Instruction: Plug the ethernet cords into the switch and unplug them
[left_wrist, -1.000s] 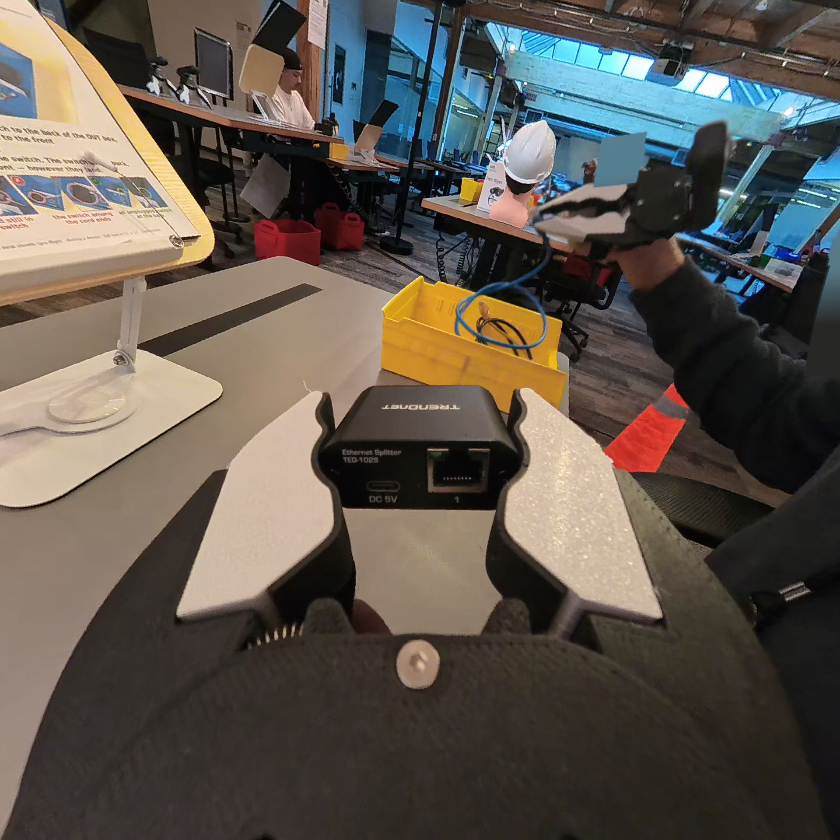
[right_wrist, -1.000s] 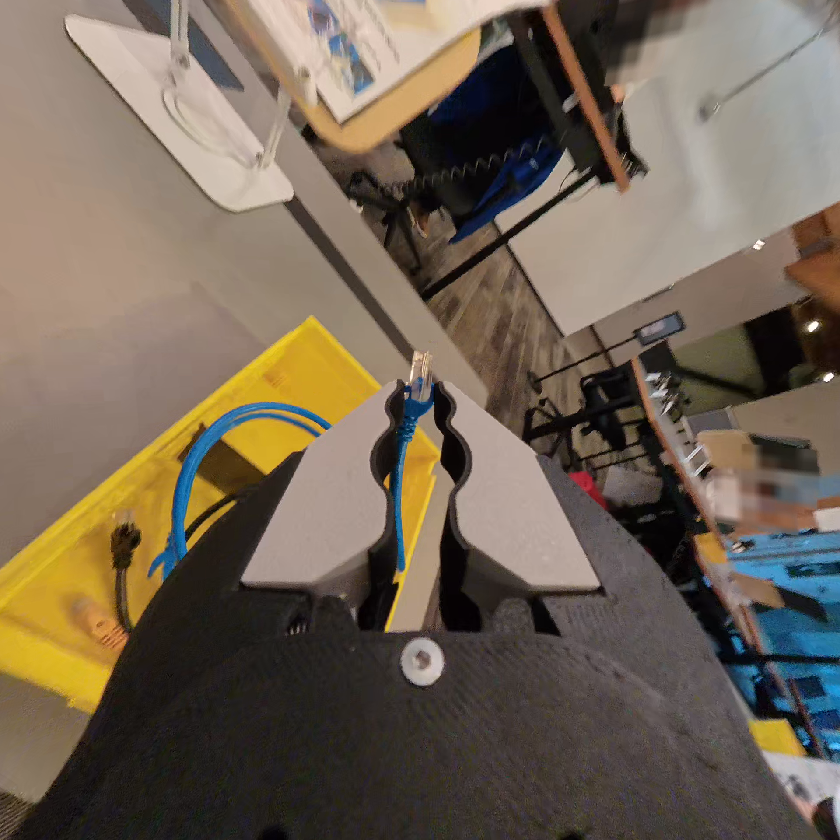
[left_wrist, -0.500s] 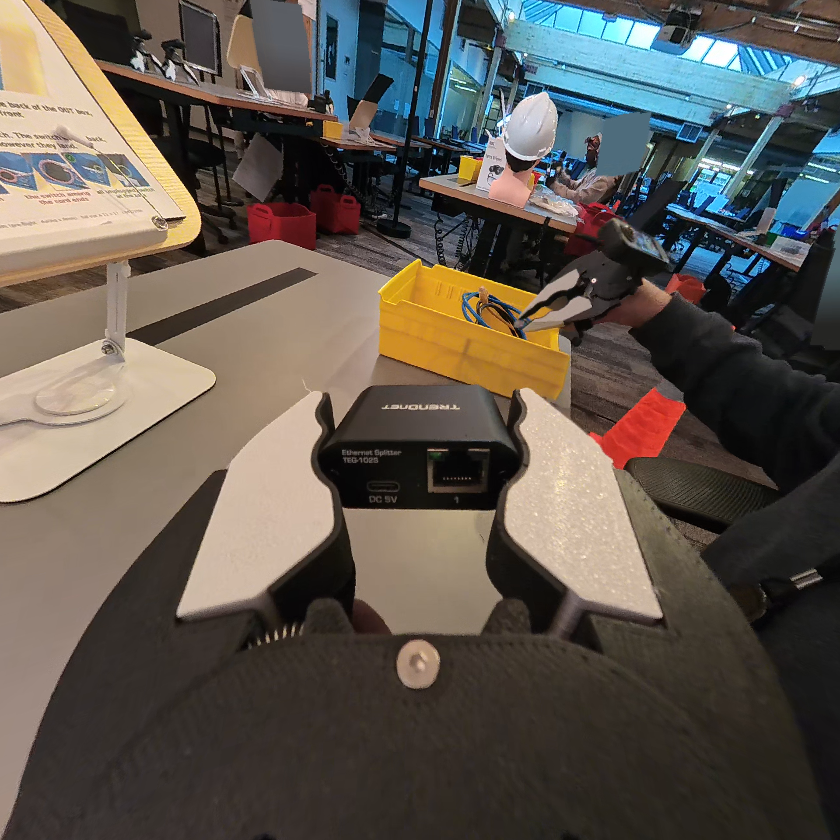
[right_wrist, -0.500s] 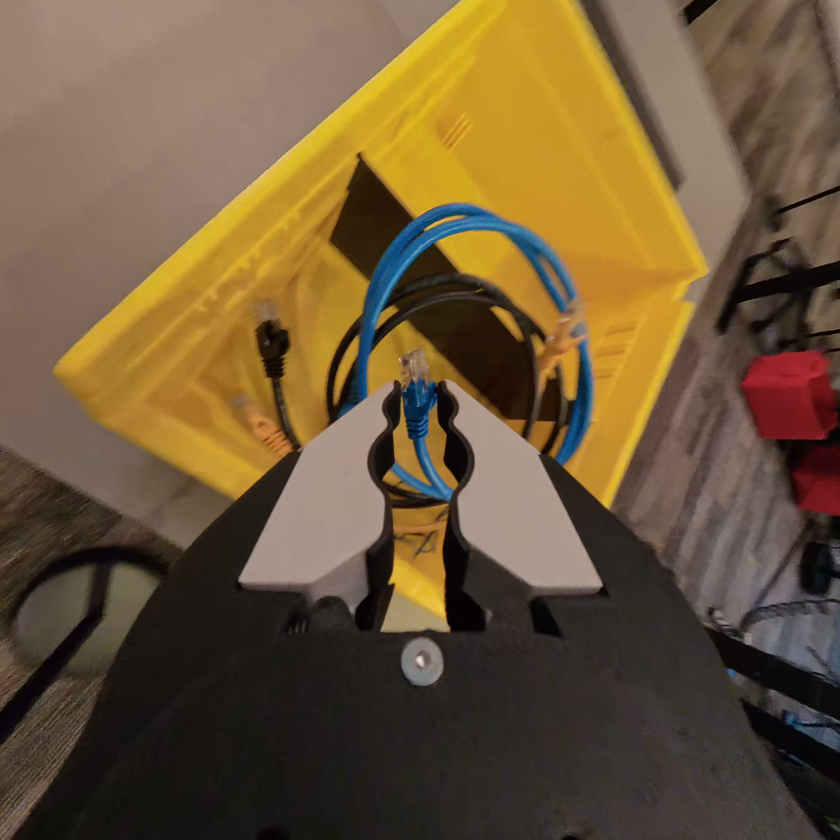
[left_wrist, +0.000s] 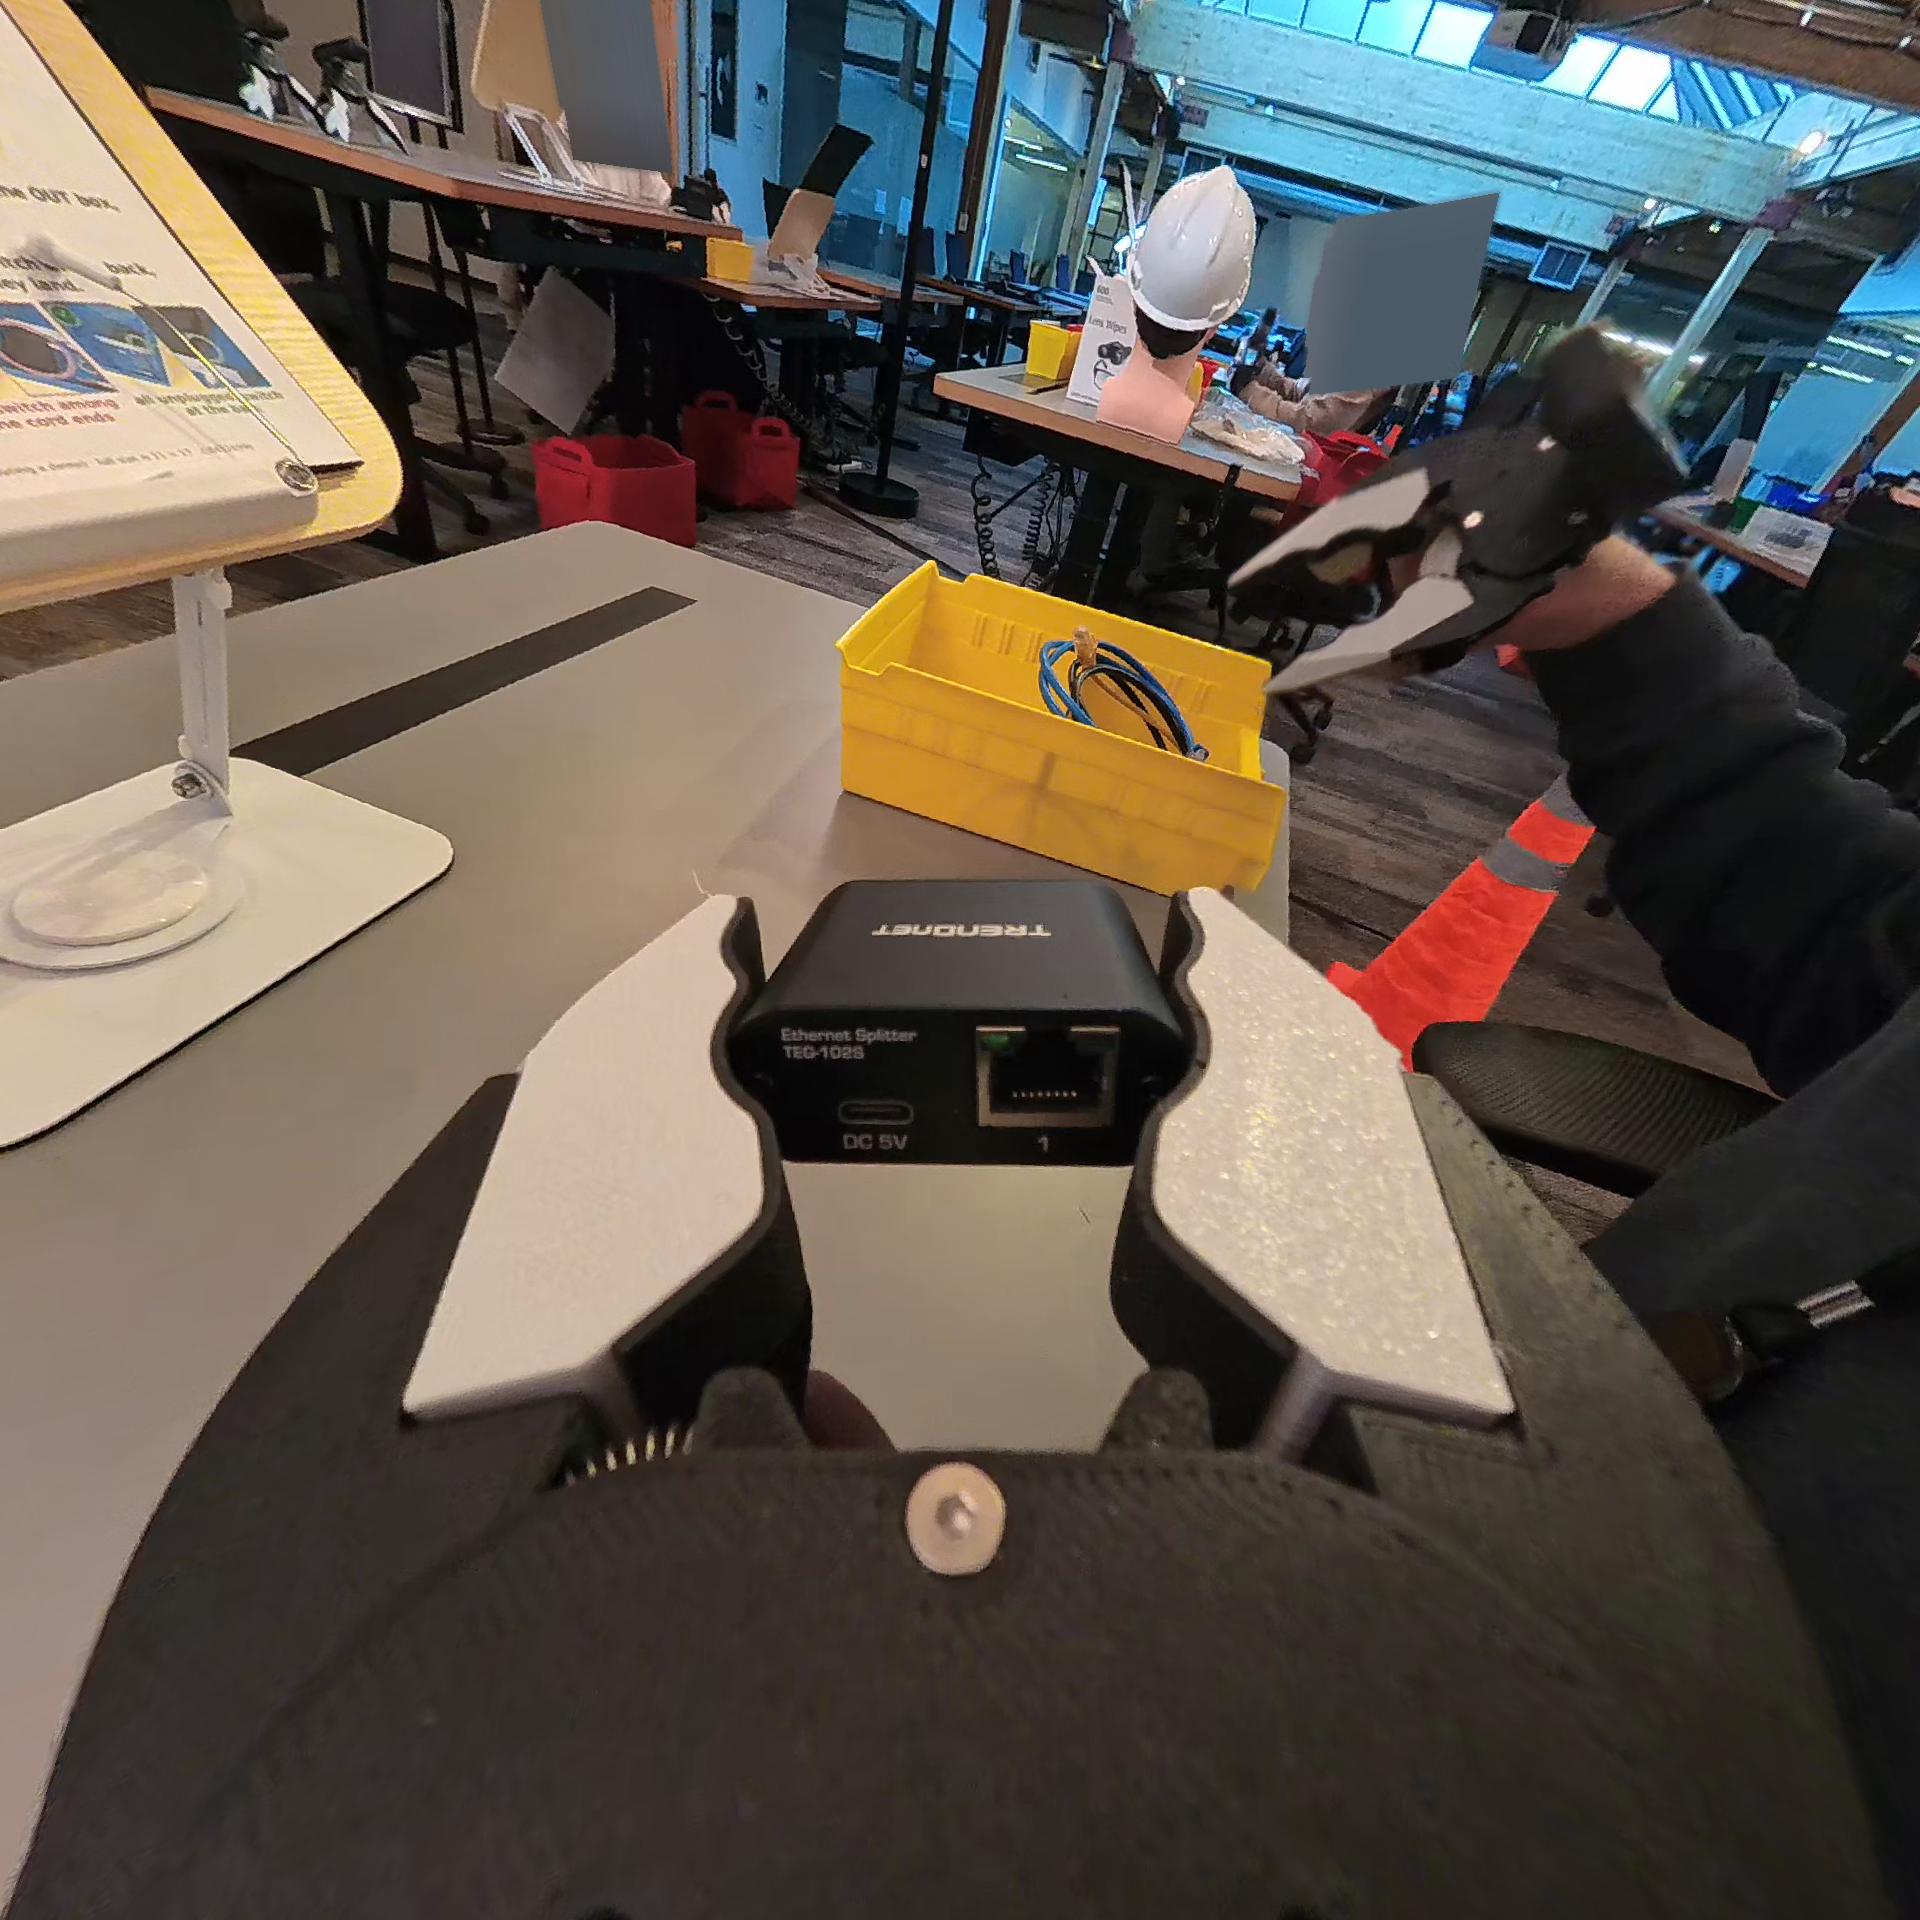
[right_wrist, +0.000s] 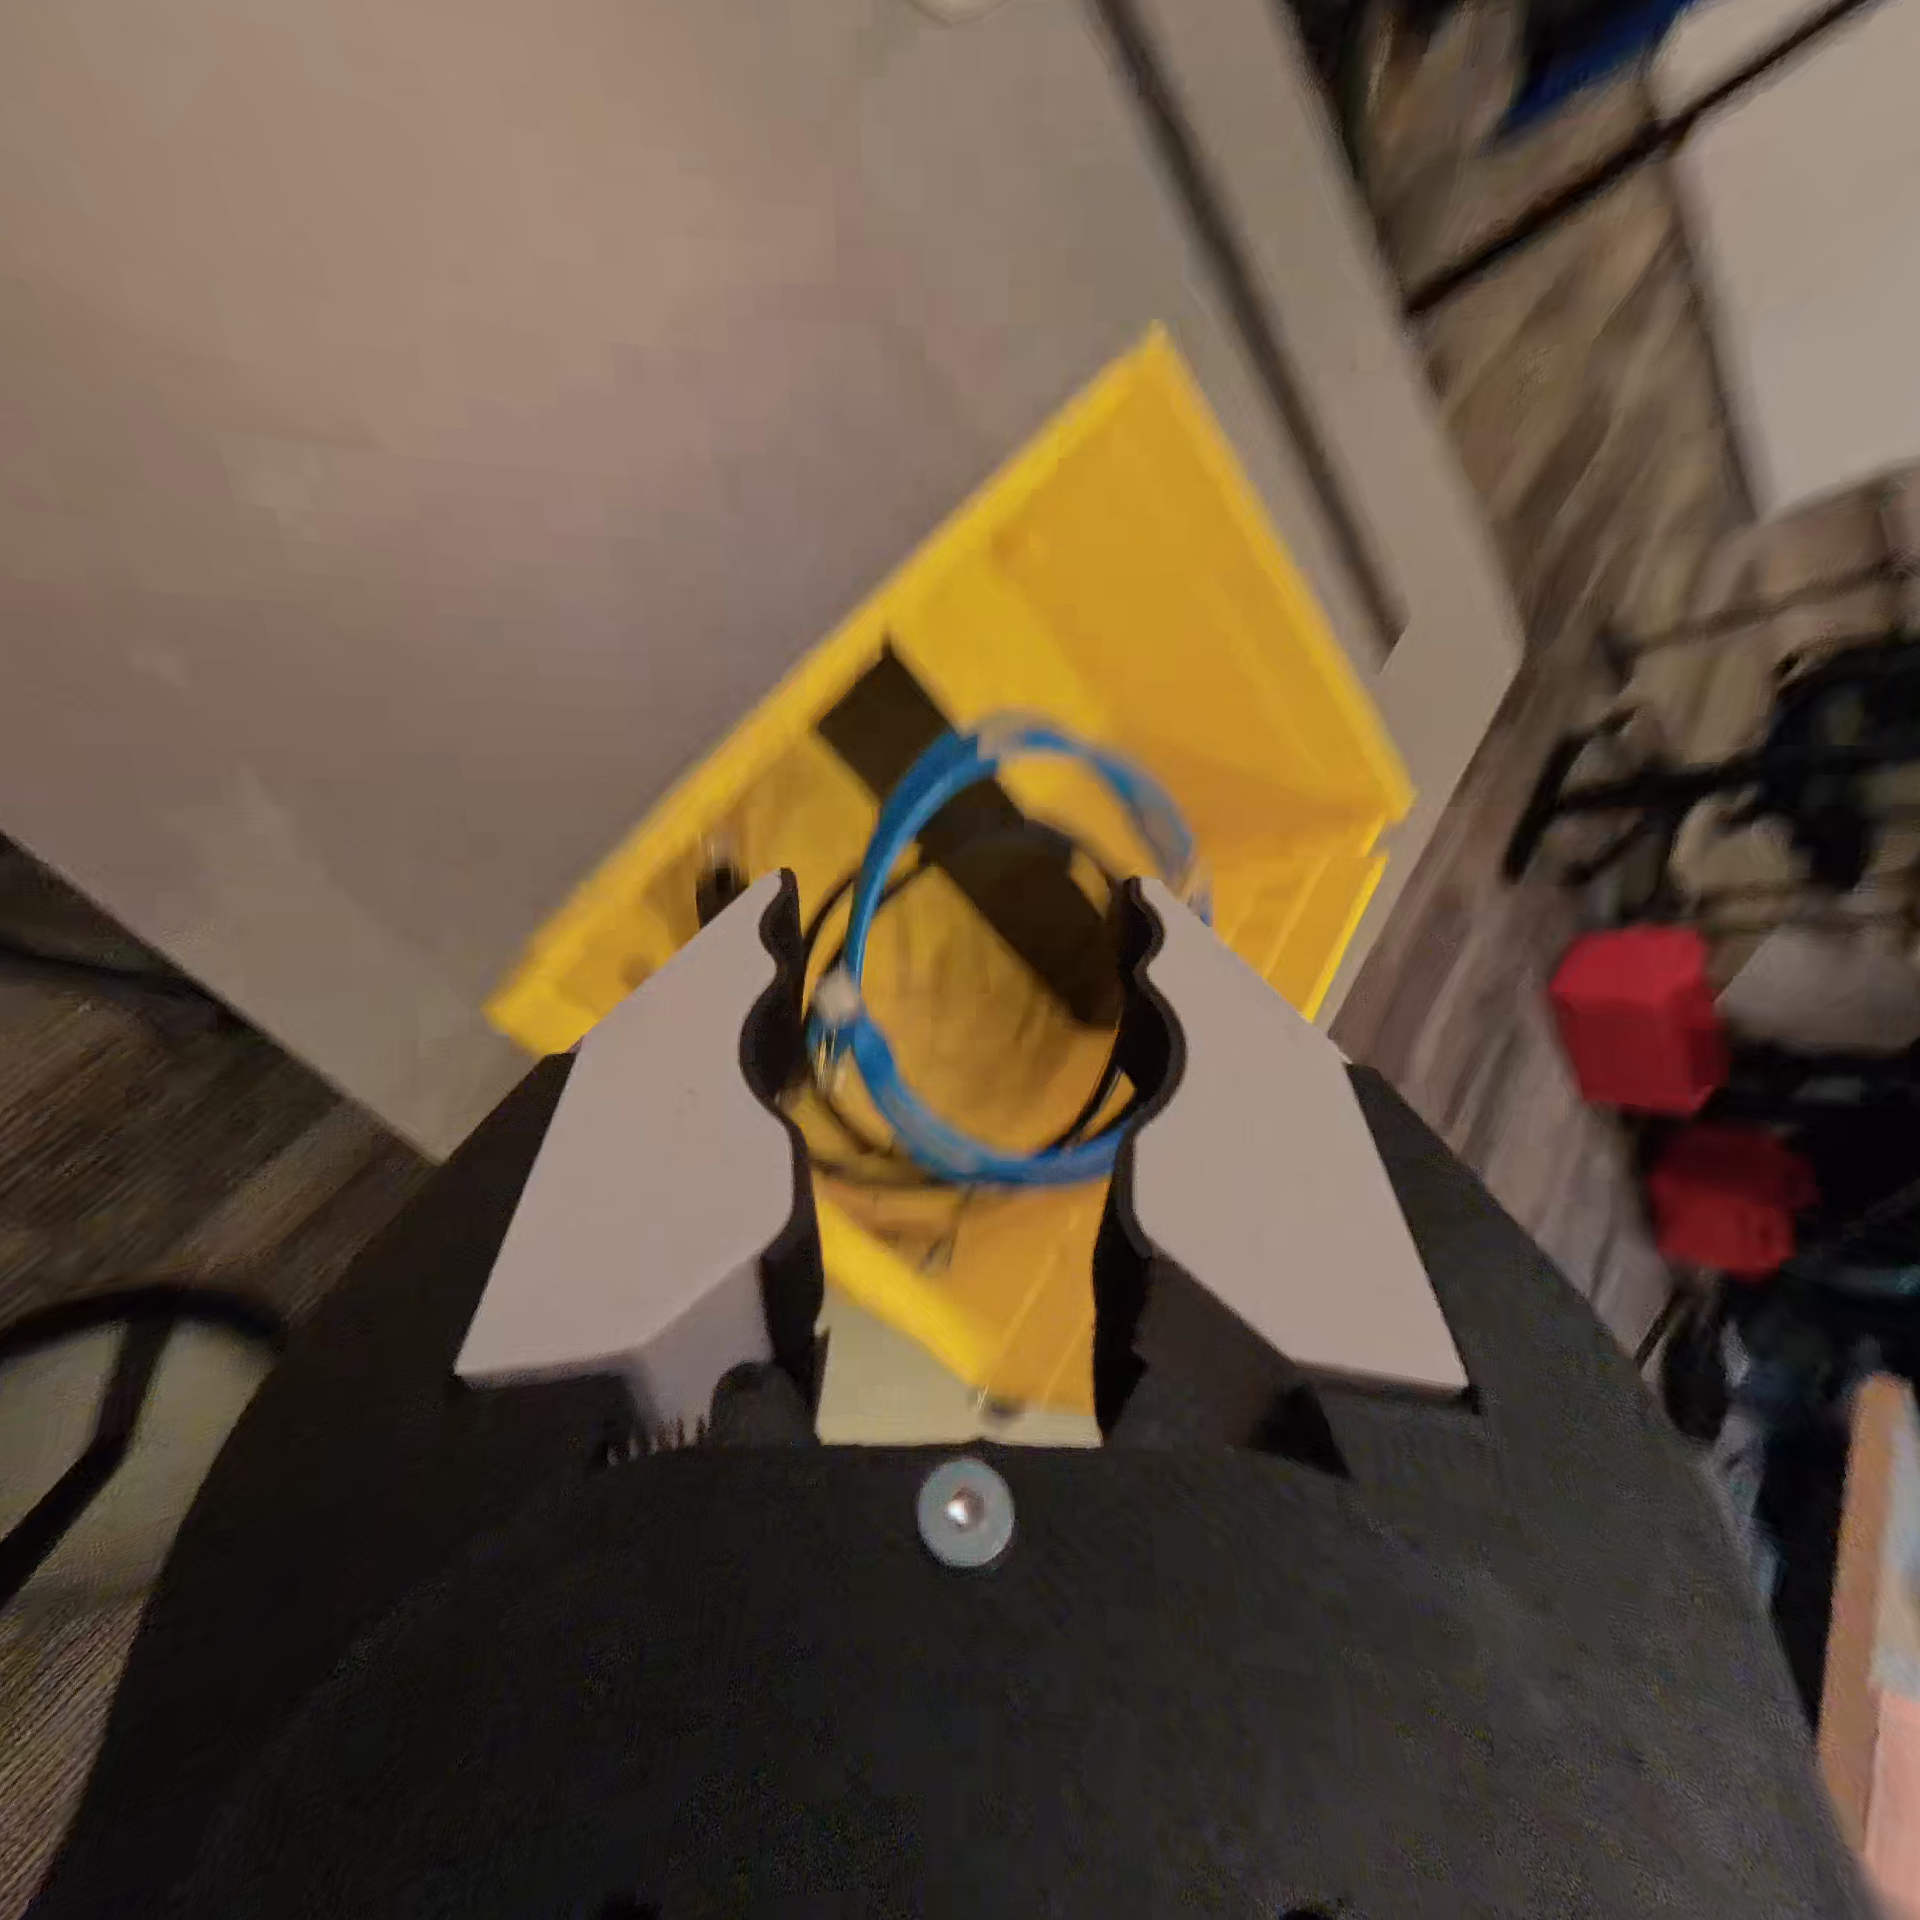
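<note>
Left hand-held gripper (left_wrist: 961, 1023) clamped on black switch (left_wrist: 958, 1013) on the table (left_wrist: 540, 831), its near port empty. Right hand-held gripper (right_wrist: 956, 894) spread apart, empty, above the yellow bin (left_wrist: 977, 758); blue cord (right_wrist: 914, 1101) coiled inside. No cords plugged; looks near finished or between rounds.

We note a grey table (left_wrist: 540, 727) with a dark stripe (left_wrist: 468, 675). On it: a white stand base (left_wrist: 208, 894) at left and a yellow bin (left_wrist: 1049, 769) at the far right edge. Whether the black switch (left_wrist: 956, 997) touches the surface, we cannot tell.
</note>
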